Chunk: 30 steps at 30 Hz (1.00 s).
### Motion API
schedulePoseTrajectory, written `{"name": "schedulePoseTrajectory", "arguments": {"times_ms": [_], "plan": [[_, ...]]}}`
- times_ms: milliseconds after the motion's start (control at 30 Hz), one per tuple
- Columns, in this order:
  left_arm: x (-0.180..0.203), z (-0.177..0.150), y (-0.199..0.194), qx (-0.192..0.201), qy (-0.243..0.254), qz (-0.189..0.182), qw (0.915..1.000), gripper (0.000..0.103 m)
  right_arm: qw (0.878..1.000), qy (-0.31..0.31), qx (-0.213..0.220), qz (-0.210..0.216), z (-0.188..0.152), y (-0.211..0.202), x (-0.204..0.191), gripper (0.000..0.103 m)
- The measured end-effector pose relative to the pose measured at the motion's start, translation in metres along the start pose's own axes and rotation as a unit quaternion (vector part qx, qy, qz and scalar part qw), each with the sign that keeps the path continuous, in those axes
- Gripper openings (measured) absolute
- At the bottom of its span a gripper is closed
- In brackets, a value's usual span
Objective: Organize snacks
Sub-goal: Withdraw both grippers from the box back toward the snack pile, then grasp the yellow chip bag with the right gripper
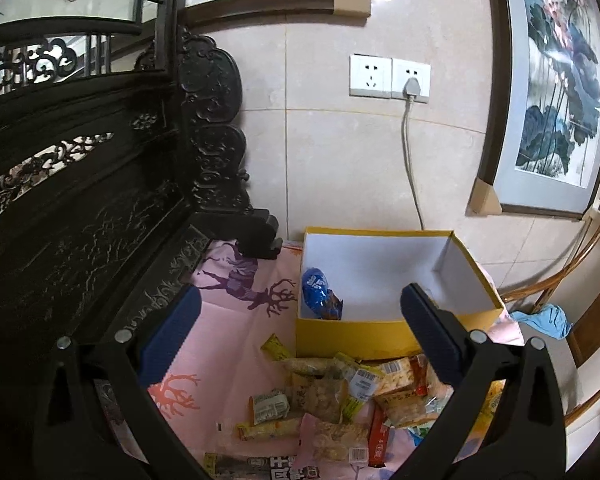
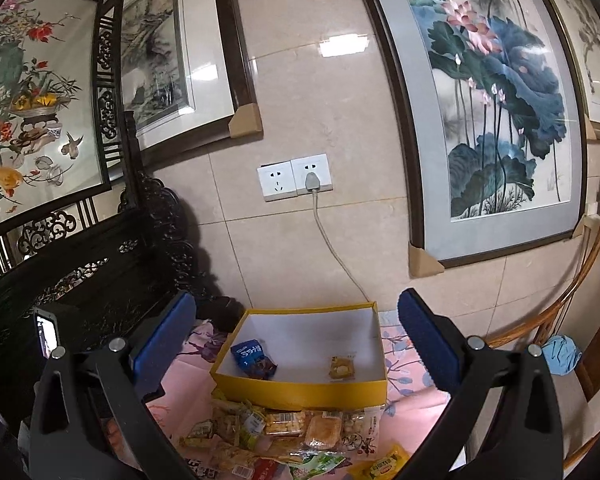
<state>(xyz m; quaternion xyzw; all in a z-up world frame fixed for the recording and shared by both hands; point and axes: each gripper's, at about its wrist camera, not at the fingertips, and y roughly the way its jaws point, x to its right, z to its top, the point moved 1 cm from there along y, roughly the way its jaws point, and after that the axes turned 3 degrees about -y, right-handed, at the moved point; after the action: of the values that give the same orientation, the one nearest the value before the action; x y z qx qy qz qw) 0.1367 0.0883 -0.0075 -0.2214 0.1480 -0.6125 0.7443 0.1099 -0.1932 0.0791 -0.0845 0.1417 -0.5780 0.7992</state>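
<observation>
Both tools, left (image 1: 300,328) and right (image 2: 298,336), gape wide and empty; the box (image 2: 300,390) at 12 o'clock holds only two snacks, while the pile (image 2: 284,436) at 6 o'clock remains unsorted.

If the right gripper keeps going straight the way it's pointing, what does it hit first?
Probably the tiled wall above the yellow box: the open right gripper points over the box, with nothing between. Depth is uncertain.

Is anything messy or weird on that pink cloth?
Yes. Most snack packets lie in a jumbled heap in front of the yellow box, overlapping every which way. Only two packets are inside the box.
</observation>
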Motion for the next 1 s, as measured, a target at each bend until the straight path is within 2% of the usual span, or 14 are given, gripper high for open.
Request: {"name": "schedulePoseTrajectory", "arguments": {"times_ms": [133, 200, 300, 400, 433, 500, 633, 733, 800, 867, 900, 933, 967, 1000], "plan": [[-0.007, -0.017, 0.000, -0.011, 0.004, 0.021, 0.9997, 0.101, 1.000, -0.003, -0.021, -0.015, -0.015, 0.005, 0.005, 0.102], [-0.010, -0.030, 0.000, -0.025, 0.001, 0.031, 0.9992, 0.101, 0.998, -0.036, -0.052, -0.026, -0.041, 0.009, 0.010, 0.102], [-0.019, -0.058, -0.008, -0.053, 0.013, 0.025, 0.9982, 0.101, 0.983, -0.079, -0.142, -0.080, -0.100, 0.025, 0.033, 0.102], [-0.030, -0.088, -0.008, -0.082, 0.026, 0.028, 0.9959, 0.101, 0.957, -0.010, -0.274, -0.097, -0.175, 0.047, 0.079, 0.102], [-0.034, -0.099, -0.005, -0.092, 0.026, 0.022, 0.9952, 0.101, 0.953, 0.018, -0.290, -0.086, -0.193, 0.049, 0.089, 0.102], [-0.037, -0.115, 0.002, -0.119, 0.026, 0.011, 0.9925, 0.101, 0.945, 0.053, -0.310, -0.091, -0.222, 0.058, 0.107, 0.102], [-0.026, -0.132, 0.018, -0.156, 0.044, 0.006, 0.9868, 0.101, 0.931, 0.074, -0.337, -0.119, -0.251, 0.103, 0.117, 0.102], [-0.013, -0.137, 0.028, -0.167, 0.063, -0.001, 0.9839, 0.101, 0.920, 0.147, -0.334, -0.143, -0.268, 0.136, 0.122, 0.102], [-0.007, -0.141, 0.034, -0.173, 0.071, -0.010, 0.9823, 0.101, 0.899, 0.172, -0.351, -0.199, -0.284, 0.155, 0.127, 0.102], [0.002, -0.148, 0.044, -0.191, 0.081, -0.019, 0.9781, 0.101, 0.878, 0.209, -0.368, -0.225, -0.298, 0.166, 0.132, 0.102], [0.005, -0.151, 0.048, -0.200, 0.087, -0.022, 0.9757, 0.101, 0.885, 0.210, -0.345, -0.231, -0.295, 0.163, 0.129, 0.102], [0.010, -0.156, 0.054, -0.214, 0.097, -0.024, 0.9717, 0.101, 0.890, 0.210, -0.333, -0.229, -0.293, 0.161, 0.127, 0.098], [0.013, -0.159, 0.059, -0.223, 0.107, -0.026, 0.9685, 0.101, 0.892, 0.205, -0.338, -0.220, -0.293, 0.163, 0.124, 0.071], [0.018, -0.162, 0.062, -0.231, 0.120, -0.025, 0.9653, 0.101, 0.893, 0.209, -0.342, -0.205, -0.294, 0.164, 0.123, 0.055]]}}
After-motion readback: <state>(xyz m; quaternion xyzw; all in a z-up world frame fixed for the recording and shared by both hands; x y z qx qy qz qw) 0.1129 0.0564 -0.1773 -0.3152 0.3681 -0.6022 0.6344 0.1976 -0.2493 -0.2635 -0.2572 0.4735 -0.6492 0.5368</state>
